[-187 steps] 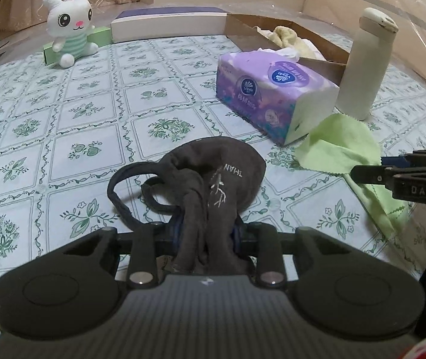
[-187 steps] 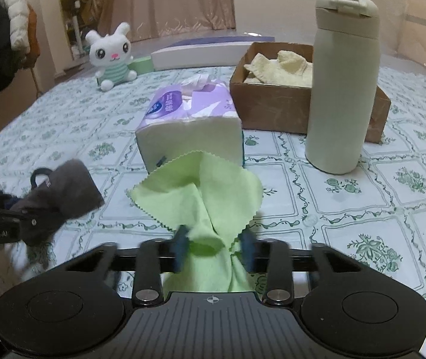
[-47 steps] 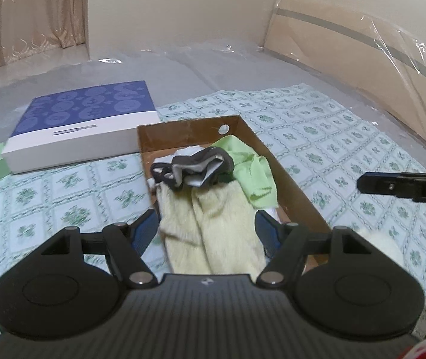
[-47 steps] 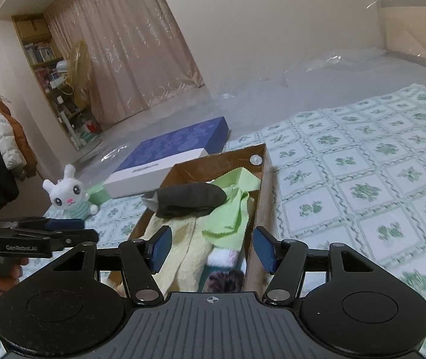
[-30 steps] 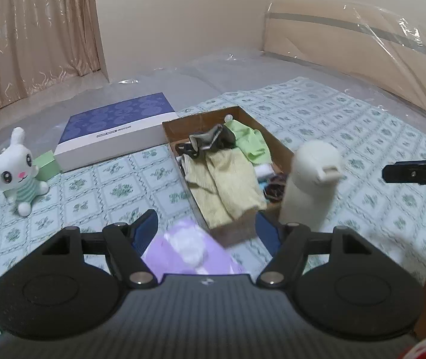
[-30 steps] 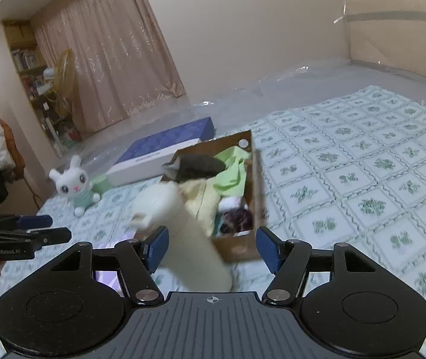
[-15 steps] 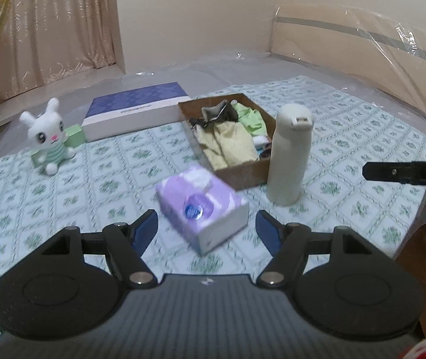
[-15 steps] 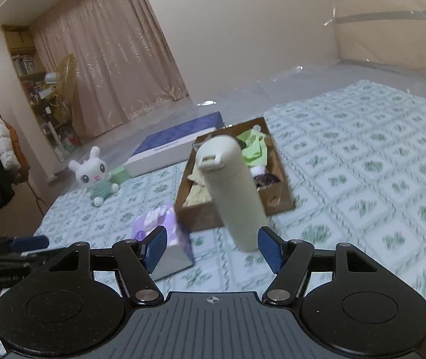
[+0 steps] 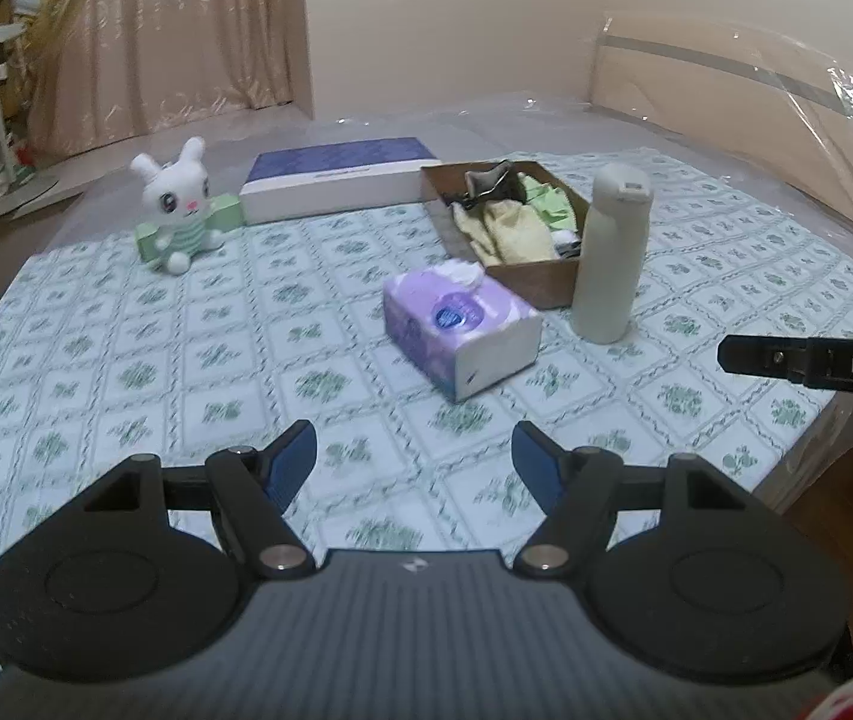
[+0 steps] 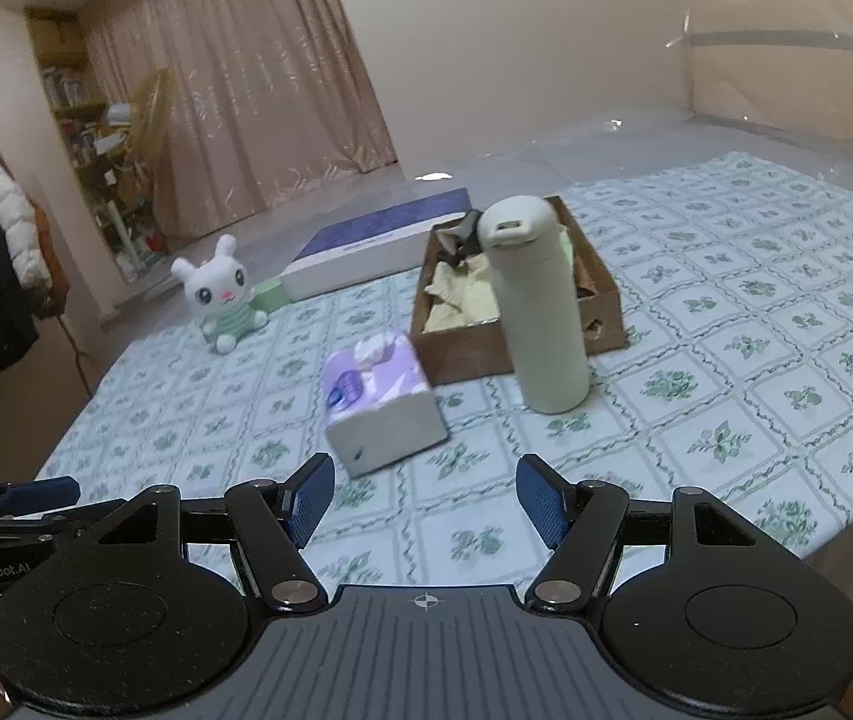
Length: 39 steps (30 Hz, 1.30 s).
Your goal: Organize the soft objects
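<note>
- The left tongs [image 9: 414,459] are hanging spread wide with nothing in them, pulled back from the tissue pack [image 9: 461,333]. The right tongs [image 10: 417,498] are gaping and empty too.
- I think they are hanging back because the cloth job looks about done.
- The tissue pack is sitting near the front of the tabletop [image 9: 126,360]. It is purple, squashy and blocky.
- Just right of the tissue pack, a tall bottle [image 9: 611,261] is standing upright. It looks hard and smooth.
- Just behind the tissue pack, the brown cardboard box [image 9: 537,285] is holding the soft cloths [image 9: 513,225], all floppy and crumpled.
- Far left of the tissue pack, a fluffy bunny [image 9: 174,213] is sitting outside the box.
</note>
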Motion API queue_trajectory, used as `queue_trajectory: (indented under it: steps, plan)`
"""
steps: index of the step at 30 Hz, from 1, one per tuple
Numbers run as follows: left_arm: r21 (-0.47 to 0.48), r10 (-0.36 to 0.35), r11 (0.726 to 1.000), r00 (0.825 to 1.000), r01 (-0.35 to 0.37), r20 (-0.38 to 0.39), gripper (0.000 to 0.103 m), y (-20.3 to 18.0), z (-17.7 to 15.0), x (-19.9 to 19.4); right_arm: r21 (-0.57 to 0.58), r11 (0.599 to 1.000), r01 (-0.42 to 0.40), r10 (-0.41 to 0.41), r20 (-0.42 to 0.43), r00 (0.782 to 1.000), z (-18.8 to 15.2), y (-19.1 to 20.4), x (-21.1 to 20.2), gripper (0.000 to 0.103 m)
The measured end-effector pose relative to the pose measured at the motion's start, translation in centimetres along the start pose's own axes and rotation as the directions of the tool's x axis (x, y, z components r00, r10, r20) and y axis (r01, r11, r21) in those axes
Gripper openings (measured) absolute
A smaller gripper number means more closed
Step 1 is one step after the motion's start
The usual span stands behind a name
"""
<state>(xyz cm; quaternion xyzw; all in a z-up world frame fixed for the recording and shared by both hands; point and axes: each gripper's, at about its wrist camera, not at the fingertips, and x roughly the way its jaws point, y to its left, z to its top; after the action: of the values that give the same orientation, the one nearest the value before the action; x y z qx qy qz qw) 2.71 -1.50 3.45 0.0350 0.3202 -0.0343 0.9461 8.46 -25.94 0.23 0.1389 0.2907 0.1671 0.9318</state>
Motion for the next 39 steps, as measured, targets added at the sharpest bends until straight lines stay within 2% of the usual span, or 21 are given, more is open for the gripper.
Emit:
queue_trajectory:
  steps: [14,22,30,39]
  plan:
    - [-0.082,0.084,0.993,0.996,-0.086,-0.025,0.07,2.4,-4.4,-2.8,-0.101,0.995,-0.026,0.022,-0.04,0.999,-3.7,5.0,0.2,0.067]
    - [-0.126,0.129,0.983,0.99,-0.136,-0.061,0.07,4.0,-6.4,-3.5,-0.154,0.984,-0.09,0.073,-0.109,0.991,-5.5,7.6,2.1,0.067]
    - [-0.154,0.178,0.97,0.981,-0.189,-0.08,0.07,5.6,-7.4,-3.9,-0.192,0.974,-0.121,0.091,-0.157,0.983,-6.5,9.4,3.4,0.067]
    - [-0.171,0.2,0.962,0.975,-0.215,-0.1,0.07,6.5,-8.1,-3.8,-0.24,0.962,-0.133,0.087,-0.195,0.977,-7.4,10.7,4.4,0.067]
